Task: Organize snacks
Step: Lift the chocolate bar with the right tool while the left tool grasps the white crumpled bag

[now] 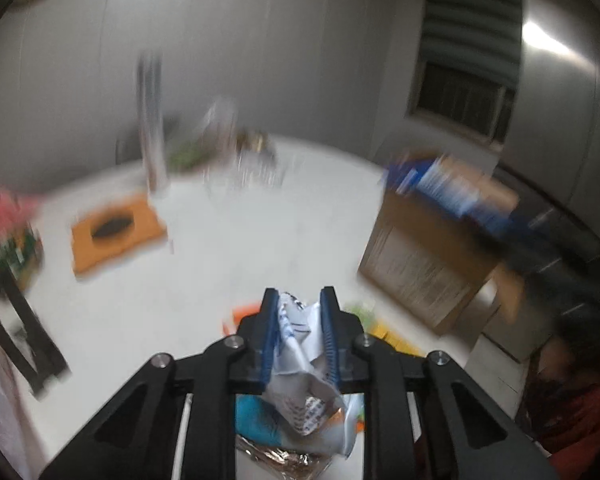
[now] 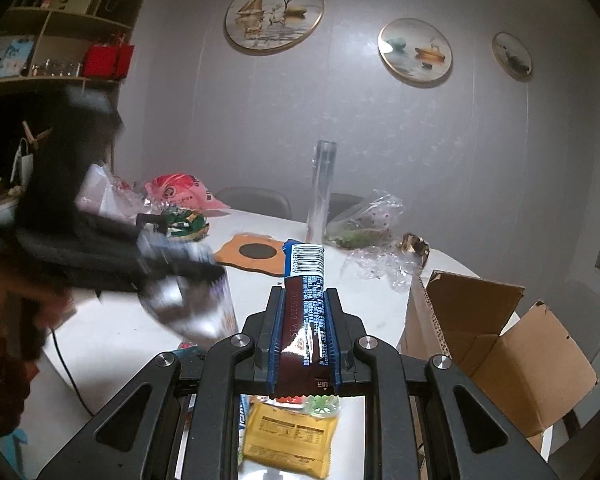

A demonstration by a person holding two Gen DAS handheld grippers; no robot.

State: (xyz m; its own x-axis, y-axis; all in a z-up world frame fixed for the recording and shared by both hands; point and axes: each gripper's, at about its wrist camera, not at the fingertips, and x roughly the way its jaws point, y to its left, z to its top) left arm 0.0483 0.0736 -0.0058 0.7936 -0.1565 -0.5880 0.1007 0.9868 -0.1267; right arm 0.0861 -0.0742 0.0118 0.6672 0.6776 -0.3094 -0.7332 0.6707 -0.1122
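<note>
My left gripper [image 1: 299,300] is shut on a crumpled white snack bag [image 1: 300,356] and holds it above the white table [image 1: 228,264]; the view is motion-blurred. It shows as a blurred dark shape with the bag in the right wrist view [image 2: 168,276]. My right gripper [image 2: 304,300] is shut on a long brown and blue snack pack [image 2: 305,300] with a barcode at its far end. An open cardboard box [image 2: 496,332] stands at the table's right edge, also in the left wrist view [image 1: 428,260]. A yellow snack pack [image 2: 288,440] lies below my right gripper.
An orange coaster [image 2: 256,258], a clear tall tube [image 2: 322,184], crinkled clear wrap [image 2: 376,256], a pink bag [image 2: 180,192] and a green packet [image 2: 184,222] lie on the table. Snack packs [image 1: 260,420] lie under my left gripper. Chairs stand behind the table.
</note>
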